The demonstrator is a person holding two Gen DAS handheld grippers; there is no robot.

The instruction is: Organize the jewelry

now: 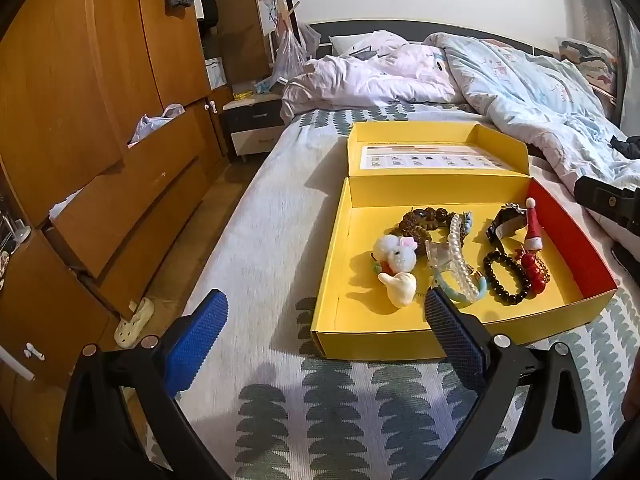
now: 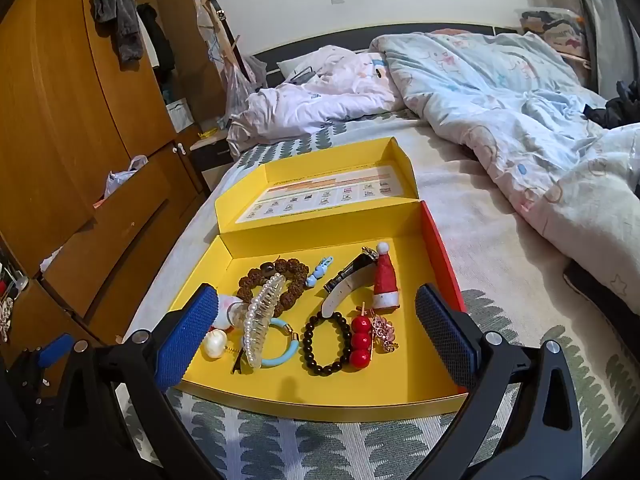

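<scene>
Sprawling across most of the room, the bed (image 1: 248, 240) carries a rumpled duvet (image 2: 500, 92) at its far end and a patterned sheet nearer me, with a wooden wardrobe (image 1: 80, 120) standing along one side. On the sheet lies the open yellow box (image 2: 320, 396), its lid folded back flat and one side wall red. All the jewelry sits loose inside it, crowded toward the middle and front.

Both claws hover short of the box, tilted downward. The left claw (image 1: 326, 330) is spread wide with nothing between its blue pads; it hangs over the sheet at the box's front corner. The right claw (image 2: 316, 334) is likewise spread wide and empty, framing the contents from the front edge.

Among the pieces, the biggest are a brown beaded bracelet (image 2: 276, 276) and a clear hair claw clip edged with pearls (image 2: 260, 320) lying over it. Beside them lie a watch (image 2: 348, 280), a black bead bracelet (image 2: 324, 344), a light blue bangle (image 2: 284, 344) and a small red Santa hat (image 2: 385, 280). Smaller still: a stick of red beads (image 2: 360, 340), a fluffy white bunny charm (image 1: 394, 254) and a tiny blue clip (image 2: 320, 272).

Sorting looks barely begun, by my reckoning: nothing is lifted. The next move calls for choosing one piece lying free of the tangle, perhaps the black bead bracelet, and lowering a claw squarely over it before closing.
</scene>
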